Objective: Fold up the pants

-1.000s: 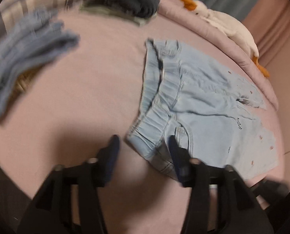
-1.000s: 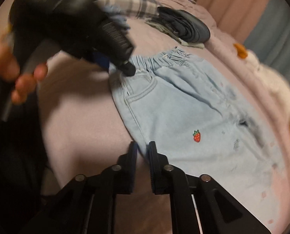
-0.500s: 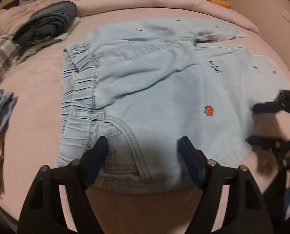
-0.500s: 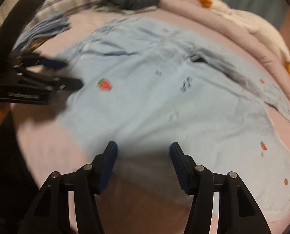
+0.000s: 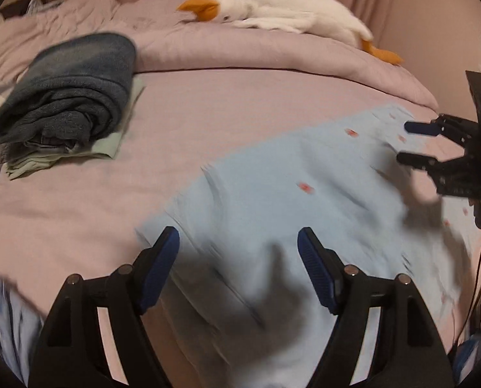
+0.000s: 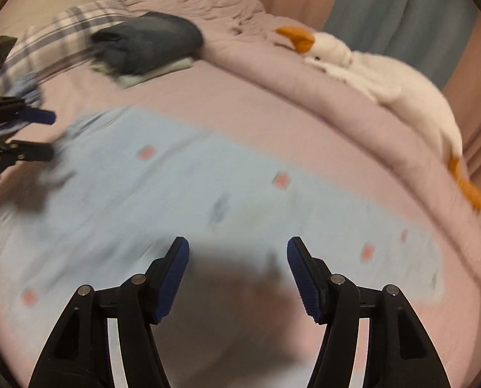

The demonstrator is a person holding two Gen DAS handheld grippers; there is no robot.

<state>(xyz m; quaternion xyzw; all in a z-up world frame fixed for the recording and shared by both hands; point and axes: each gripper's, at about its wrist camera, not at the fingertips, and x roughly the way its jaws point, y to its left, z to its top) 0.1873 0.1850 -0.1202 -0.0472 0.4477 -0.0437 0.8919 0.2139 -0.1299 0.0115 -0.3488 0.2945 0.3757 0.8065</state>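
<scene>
Pants first: the light-blue denim pants with small red strawberry marks (image 5: 292, 200) now lie spread flat across the pink bedsheet (image 5: 208, 110), filling the lower centre and right of both wrist views, where a second ago they were bunched and our right tongs were pinched on the fabric edge. We now see the left gripper (image 5: 238, 252) with its blue pads wide apart and holding nothing, low centre of its frame over the near edge of the cloth. Same for the right gripper (image 6: 237, 260), released, empty, hovering over the near edge. Motion blur is heavy, so seams and the waistband are hard to place. We judge the spreading step done and the first fold not yet started; next likely needs a fresh grasp on an edge. Folded dark-grey garment stack (image 5: 72, 90) sits upper left, white plush goose with orange beak (image 5: 285, 16) along the top, both well apart from the pants.
</scene>
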